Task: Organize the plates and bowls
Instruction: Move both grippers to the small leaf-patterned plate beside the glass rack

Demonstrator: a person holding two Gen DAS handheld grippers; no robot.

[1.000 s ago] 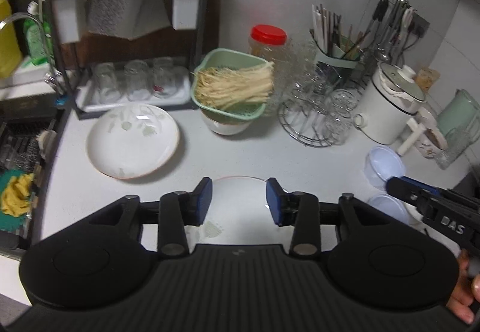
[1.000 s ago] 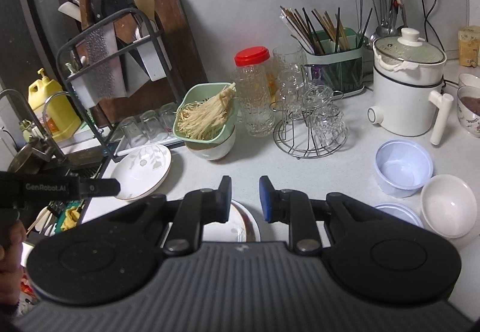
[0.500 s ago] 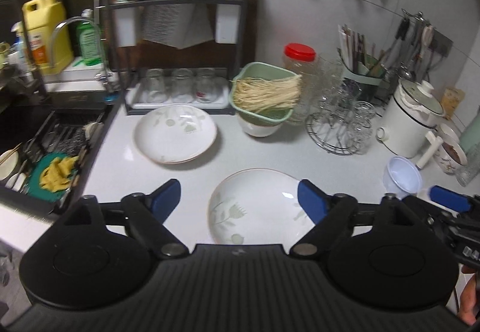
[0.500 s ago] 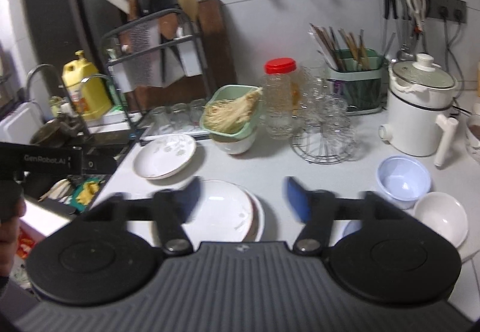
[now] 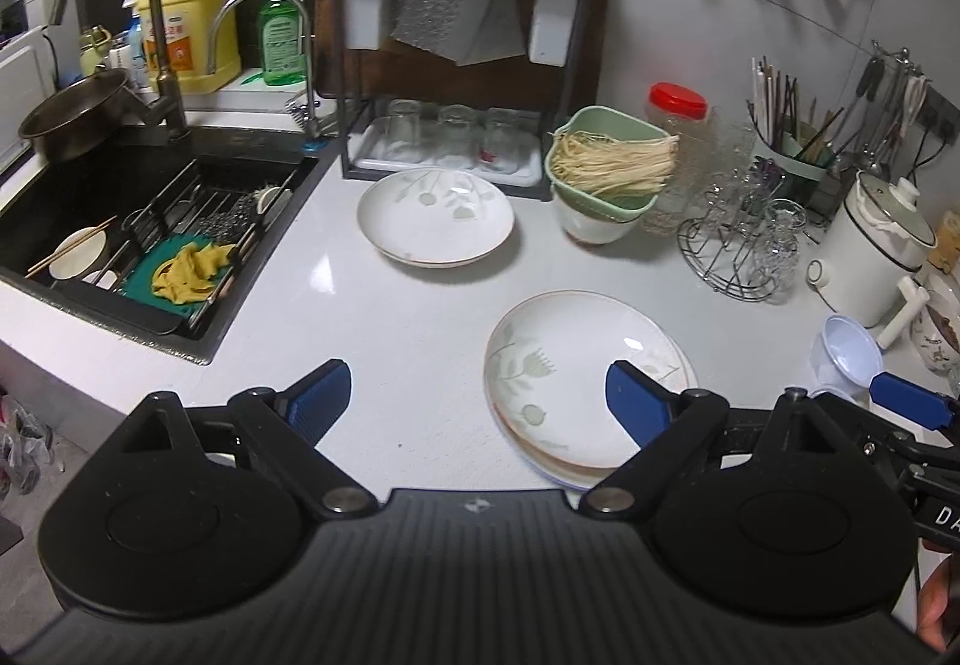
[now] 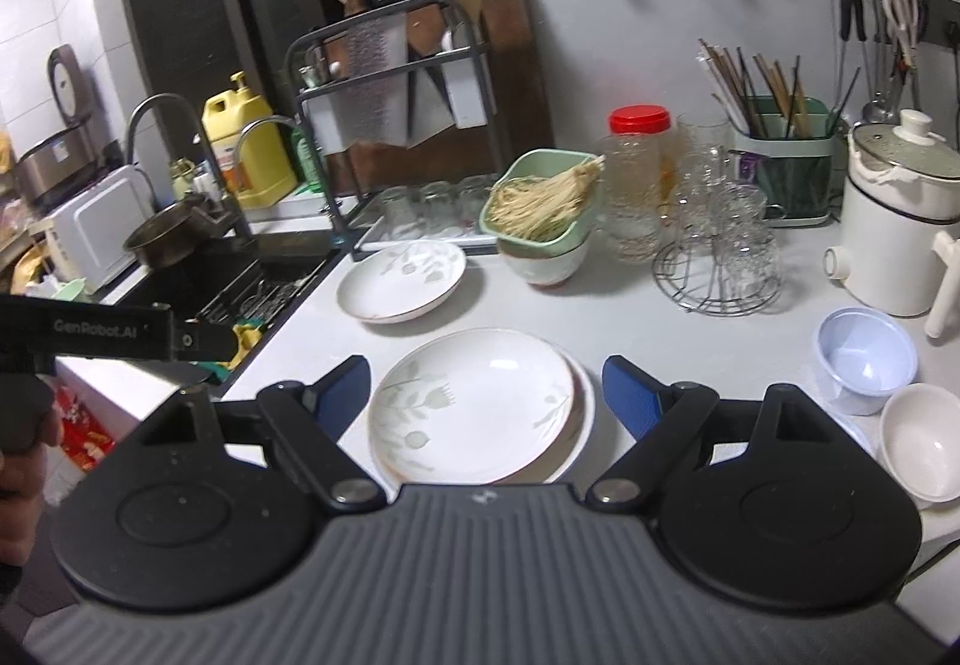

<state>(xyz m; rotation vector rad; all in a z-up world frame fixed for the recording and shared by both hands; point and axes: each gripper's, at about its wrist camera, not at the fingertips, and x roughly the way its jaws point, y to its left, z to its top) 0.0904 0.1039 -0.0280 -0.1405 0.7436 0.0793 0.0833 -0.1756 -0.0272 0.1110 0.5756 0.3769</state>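
A stack of white leaf-patterned plates (image 5: 576,377) lies on the white counter near the front; it also shows in the right wrist view (image 6: 480,407). Another white patterned plate (image 5: 436,224) lies further back by the dish rack, also seen in the right wrist view (image 6: 401,278). A pale blue bowl (image 6: 864,359) and a white bowl (image 6: 921,440) sit at the right. My left gripper (image 5: 478,398) is open and empty above the counter, left of the stack. My right gripper (image 6: 485,389) is open and empty, raised over the stack.
A sink (image 5: 150,221) with a rack lies at the left. A black dish rack (image 5: 450,65) with glasses stands at the back. A green basket of noodles (image 5: 606,167), a red-lidded jar (image 6: 636,179), a wire glass stand (image 6: 717,269) and a white cooker (image 6: 900,239) line the back right.
Both grippers opened wide from nearly shut and drew back and up from the plate stack. The left view swung left, bringing the sink into sight.
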